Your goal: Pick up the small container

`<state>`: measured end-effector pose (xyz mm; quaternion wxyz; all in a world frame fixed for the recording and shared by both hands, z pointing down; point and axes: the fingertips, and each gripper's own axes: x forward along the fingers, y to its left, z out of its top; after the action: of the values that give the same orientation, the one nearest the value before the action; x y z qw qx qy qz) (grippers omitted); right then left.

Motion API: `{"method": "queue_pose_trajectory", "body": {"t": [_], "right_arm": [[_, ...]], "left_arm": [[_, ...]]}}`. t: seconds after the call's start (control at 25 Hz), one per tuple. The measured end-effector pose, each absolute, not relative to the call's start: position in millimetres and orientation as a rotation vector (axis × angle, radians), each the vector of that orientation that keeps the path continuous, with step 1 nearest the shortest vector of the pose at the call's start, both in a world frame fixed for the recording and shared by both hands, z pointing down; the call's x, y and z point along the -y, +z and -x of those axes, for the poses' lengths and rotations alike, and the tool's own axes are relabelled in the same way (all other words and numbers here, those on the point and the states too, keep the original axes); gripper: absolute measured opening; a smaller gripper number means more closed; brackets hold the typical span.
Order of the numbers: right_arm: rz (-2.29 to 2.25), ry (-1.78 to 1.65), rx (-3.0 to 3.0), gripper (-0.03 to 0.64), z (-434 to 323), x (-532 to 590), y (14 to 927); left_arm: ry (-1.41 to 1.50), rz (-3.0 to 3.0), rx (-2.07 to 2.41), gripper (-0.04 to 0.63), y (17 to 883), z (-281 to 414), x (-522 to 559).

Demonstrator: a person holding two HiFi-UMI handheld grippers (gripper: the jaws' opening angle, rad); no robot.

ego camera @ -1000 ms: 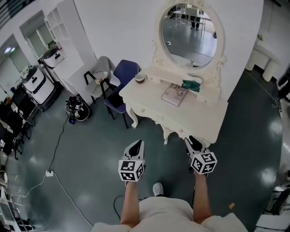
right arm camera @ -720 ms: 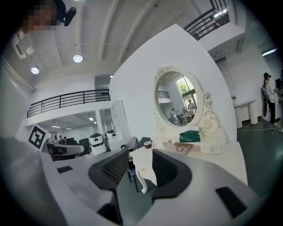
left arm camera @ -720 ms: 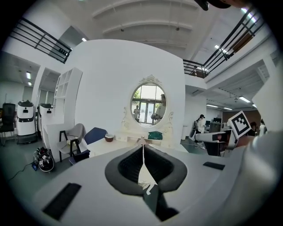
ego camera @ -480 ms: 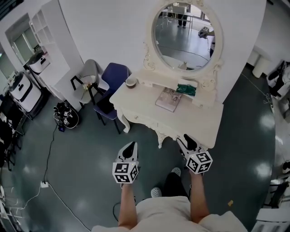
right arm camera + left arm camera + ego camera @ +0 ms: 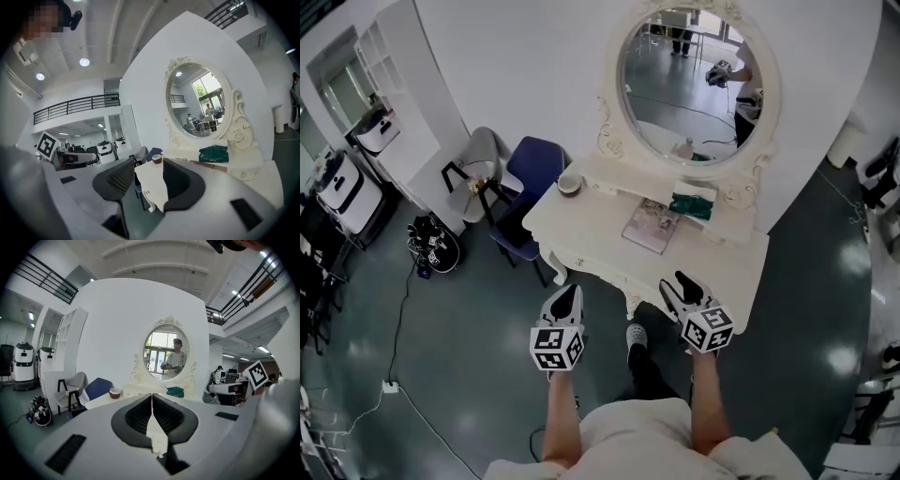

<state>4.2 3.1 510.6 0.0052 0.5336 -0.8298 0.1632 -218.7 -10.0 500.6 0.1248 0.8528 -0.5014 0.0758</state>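
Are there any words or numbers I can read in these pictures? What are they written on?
No text can be read anywhere.
The book on the dressing table: cover print too small to read.
The green packet: print too blurred to read.
The marker cube on the left gripper: only black-and-white squares, no letters.

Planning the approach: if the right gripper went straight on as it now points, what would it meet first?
Probably the top of the white dressing table, seen between the open jaws of the right gripper; the small container sits farther on, at the far corner. Depth is uncertain.
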Motion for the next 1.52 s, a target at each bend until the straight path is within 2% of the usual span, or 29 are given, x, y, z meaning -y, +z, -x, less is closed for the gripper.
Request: {"method": "queue_pose_trajectory", "body": {"t": [0.32,0.88,1.24,1.52], "right_arm": [[-1.603,0.466,2.646,0.196,-19,88,493],[-1.411,0.399,2.715,0.195,-39,235,513],[-1.058,0.321,2.714,0.195,-33,289,556],[-0.850,0.253,2.683,0.196,-24,298,583]], "left_arm": [[0.222,-2.494,1.499,0.029,478,197,99],[0.221,-2.518,1.418,0.029,495,120,224],[0.284,-2.513,1.372,0.029,522,92,251],[0.310,-2.486,1.409,0.029,533,96,259]]}}
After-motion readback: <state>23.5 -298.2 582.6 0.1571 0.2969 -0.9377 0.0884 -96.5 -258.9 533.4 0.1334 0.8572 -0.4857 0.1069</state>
